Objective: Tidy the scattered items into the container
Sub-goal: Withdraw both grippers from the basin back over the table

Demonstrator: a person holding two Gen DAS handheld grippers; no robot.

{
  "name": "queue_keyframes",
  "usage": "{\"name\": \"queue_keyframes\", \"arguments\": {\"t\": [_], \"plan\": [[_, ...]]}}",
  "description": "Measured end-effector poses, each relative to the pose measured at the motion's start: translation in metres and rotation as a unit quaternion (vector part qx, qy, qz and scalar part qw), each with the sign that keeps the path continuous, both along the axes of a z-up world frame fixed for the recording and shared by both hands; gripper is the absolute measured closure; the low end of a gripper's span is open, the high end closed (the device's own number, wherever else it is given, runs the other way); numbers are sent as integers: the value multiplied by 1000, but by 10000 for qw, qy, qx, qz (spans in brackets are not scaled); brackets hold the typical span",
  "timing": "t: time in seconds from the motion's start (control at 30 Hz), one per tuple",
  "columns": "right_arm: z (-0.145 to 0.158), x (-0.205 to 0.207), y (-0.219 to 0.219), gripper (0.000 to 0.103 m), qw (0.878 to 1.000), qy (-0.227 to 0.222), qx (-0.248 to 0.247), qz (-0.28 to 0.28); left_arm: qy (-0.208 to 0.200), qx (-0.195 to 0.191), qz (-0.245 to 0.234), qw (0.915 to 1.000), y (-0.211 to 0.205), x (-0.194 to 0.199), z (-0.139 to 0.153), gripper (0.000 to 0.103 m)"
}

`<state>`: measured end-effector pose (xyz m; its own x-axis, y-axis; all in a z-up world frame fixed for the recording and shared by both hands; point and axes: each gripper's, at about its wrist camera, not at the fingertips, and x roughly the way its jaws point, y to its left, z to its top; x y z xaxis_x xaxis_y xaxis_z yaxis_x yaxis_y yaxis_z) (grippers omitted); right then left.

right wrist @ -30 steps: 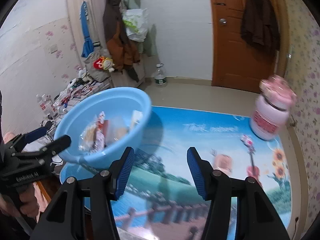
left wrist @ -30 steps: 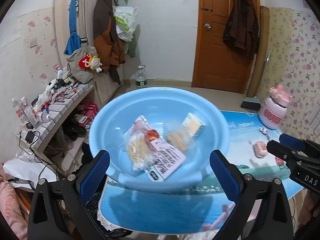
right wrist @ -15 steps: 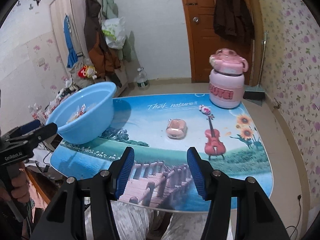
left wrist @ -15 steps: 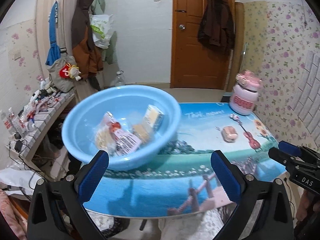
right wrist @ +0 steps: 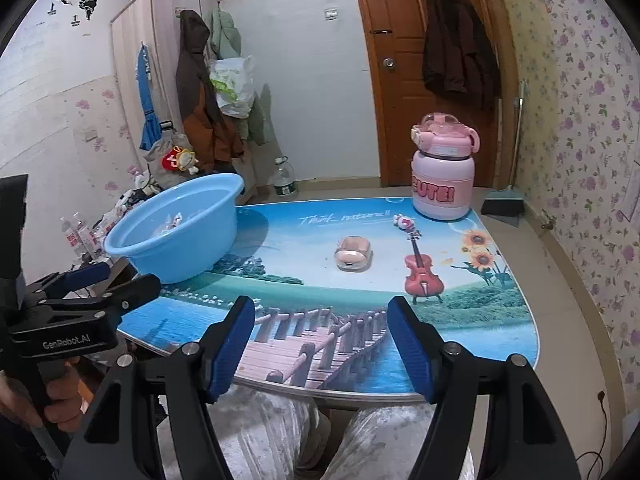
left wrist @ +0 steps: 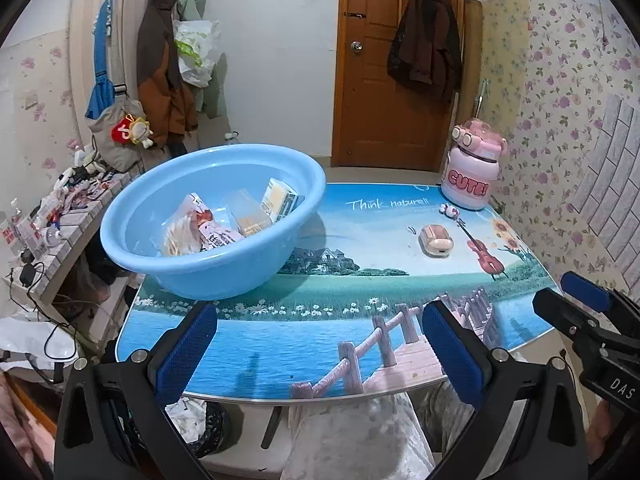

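1. The blue basin (left wrist: 208,256) sits at the counter's (left wrist: 304,344) left edge, holding three packets.
2. One pink case (right wrist: 353,255) lies mid-counter with open room around it; one pink jug (right wrist: 442,178) stands at the far right corner.
3. Left tongs (left wrist: 320,344) gape wide, empty; right tongs (right wrist: 322,346) are opening, empty.

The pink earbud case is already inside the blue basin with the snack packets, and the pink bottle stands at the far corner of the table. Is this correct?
Not quite. The pink earbud case is not in the blue basin; it lies on the table, apart from the basin, as the right wrist view shows. The snack packets are in the basin, and the pink bottle does stand at the far corner.
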<state>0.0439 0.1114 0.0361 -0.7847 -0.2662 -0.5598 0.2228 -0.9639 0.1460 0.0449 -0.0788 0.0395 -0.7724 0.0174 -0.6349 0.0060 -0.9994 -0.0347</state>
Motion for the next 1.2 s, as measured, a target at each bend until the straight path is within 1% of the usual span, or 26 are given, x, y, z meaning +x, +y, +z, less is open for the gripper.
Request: {"name": "queue_keyframes", "arguments": {"t": [0.2,0.33,0.57,0.7,0.8,1.0,1.2], "plan": [[-2,5,3,33,9997,88,-15,-237,97,-121,-6,9999,8,4,2,0],[-2,6,0,33,9993,134,12,-356,56,-99,-71,9999,14,5,-1,0],[0,8,-4,33,9991,255,90,-328,2,-97,-120,9999,18,5,-4,0],[-3,5,1,32,9991,123,-55,-395,0,-68,-114,9999,18,6,-4,0],[-5,5,4,32,9988,122,-180,-446,-6,-43,-97,9999,17,6,-6,0],[-2,9,3,32,9985,315,-106,-428,21,-2,-128,9999,18,8,-6,0],[-4,8,3,32,9989,224,-167,-368,0,-36,-136,9999,20,8,-6,0]]}}
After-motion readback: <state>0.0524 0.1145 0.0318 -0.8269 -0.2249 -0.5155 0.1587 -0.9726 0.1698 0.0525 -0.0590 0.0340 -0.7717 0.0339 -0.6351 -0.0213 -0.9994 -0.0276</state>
